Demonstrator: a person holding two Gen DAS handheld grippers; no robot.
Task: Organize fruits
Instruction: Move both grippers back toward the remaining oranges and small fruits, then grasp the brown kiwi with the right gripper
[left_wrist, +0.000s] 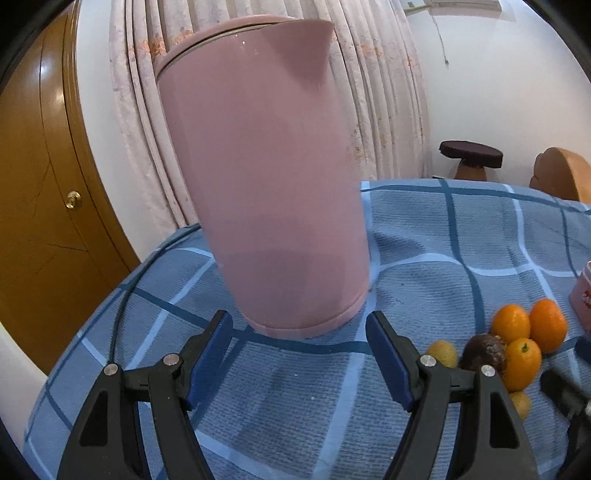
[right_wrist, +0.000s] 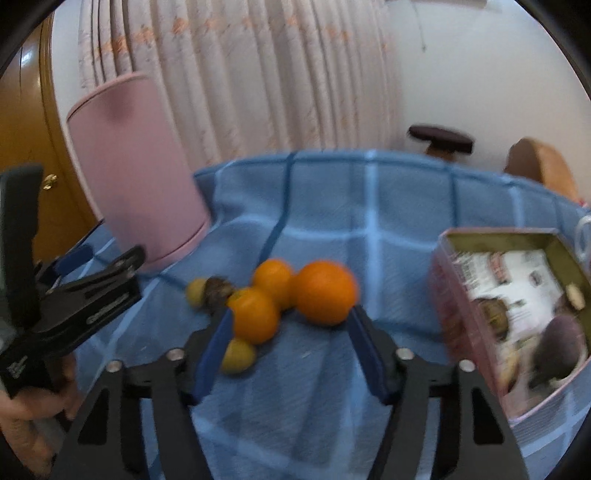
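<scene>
Three oranges lie in a cluster on the blue checked cloth: a large one (right_wrist: 323, 291), one behind (right_wrist: 273, 277) and one in front (right_wrist: 255, 314). With them are two small yellow fruits (right_wrist: 238, 355) (right_wrist: 195, 291) and a dark brown fruit (right_wrist: 218, 290). My right gripper (right_wrist: 290, 347) is open and empty, just in front of the cluster. The pink tin box (right_wrist: 465, 295) at right holds dark fruits (right_wrist: 561, 350). My left gripper (left_wrist: 299, 354) is open and empty, facing the pink kettle (left_wrist: 266, 184). The fruit cluster (left_wrist: 511, 323) shows at its right.
The pink kettle (right_wrist: 136, 173) stands at the table's back left with a black cord (left_wrist: 122, 314) along the edge. A stool (right_wrist: 439, 140) and a wooden chair (right_wrist: 539, 166) stand beyond the table. A white cup (right_wrist: 583, 236) sits behind the tin.
</scene>
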